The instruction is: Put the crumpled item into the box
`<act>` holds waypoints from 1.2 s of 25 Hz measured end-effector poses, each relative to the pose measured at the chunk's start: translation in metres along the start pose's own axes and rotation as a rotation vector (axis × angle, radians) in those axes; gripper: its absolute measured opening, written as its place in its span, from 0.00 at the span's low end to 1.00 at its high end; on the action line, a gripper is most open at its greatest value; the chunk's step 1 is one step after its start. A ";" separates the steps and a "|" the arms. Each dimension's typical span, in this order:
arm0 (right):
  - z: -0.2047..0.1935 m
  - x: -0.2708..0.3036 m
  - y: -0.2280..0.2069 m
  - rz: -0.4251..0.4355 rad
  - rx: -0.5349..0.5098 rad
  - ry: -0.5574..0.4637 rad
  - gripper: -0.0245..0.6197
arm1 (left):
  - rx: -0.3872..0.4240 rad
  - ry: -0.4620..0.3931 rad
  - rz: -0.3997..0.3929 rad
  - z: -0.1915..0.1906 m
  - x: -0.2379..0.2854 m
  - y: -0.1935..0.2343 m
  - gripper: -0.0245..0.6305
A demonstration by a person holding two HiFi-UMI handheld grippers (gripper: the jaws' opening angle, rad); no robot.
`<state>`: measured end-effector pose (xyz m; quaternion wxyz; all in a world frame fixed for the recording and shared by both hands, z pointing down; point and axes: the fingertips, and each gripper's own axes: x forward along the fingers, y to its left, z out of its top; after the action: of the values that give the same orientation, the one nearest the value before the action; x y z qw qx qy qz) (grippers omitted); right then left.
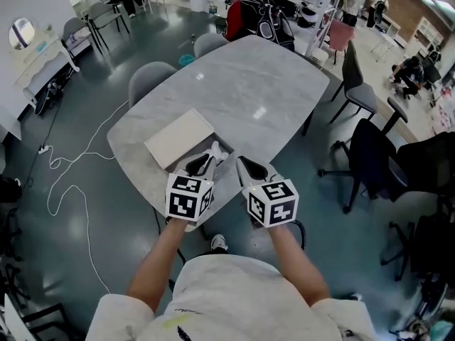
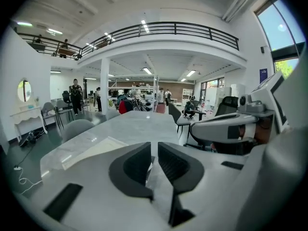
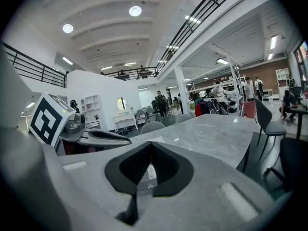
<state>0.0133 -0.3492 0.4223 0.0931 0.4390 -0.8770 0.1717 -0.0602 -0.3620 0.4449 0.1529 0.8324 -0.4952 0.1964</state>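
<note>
Person's arms (image 1: 160,261) are coming in from the bottom, holding both claws side by side over the near edge of the counter (image 1: 263,84). Left claw (image 1: 212,153) is sitting clenched down to a thin slit, and right claw (image 1: 245,165) is clamping tip to tip, with nothing clearly pinched in either. Both are pointing at the flat white box (image 1: 180,138) lying just beyond them. Crumpled item: honestly can't pick it out, only a pale scrap is peeking low behind the right claw's jaws. Grey chairs (image 1: 151,77) are standing past the counter's left side.
</note>
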 end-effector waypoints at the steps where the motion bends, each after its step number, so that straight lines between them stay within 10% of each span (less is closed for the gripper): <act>1: -0.001 -0.006 0.000 0.003 0.000 -0.004 0.05 | -0.006 -0.016 0.005 0.001 -0.005 -0.005 0.10; 30: -0.029 -0.087 0.028 0.078 -0.029 -0.039 0.05 | -0.045 -0.080 0.081 -0.027 -0.064 -0.069 0.07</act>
<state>0.0437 -0.2585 0.4153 0.0757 0.4062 -0.8975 0.1538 -0.0316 -0.2690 0.4340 0.1436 0.8151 -0.5386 0.1579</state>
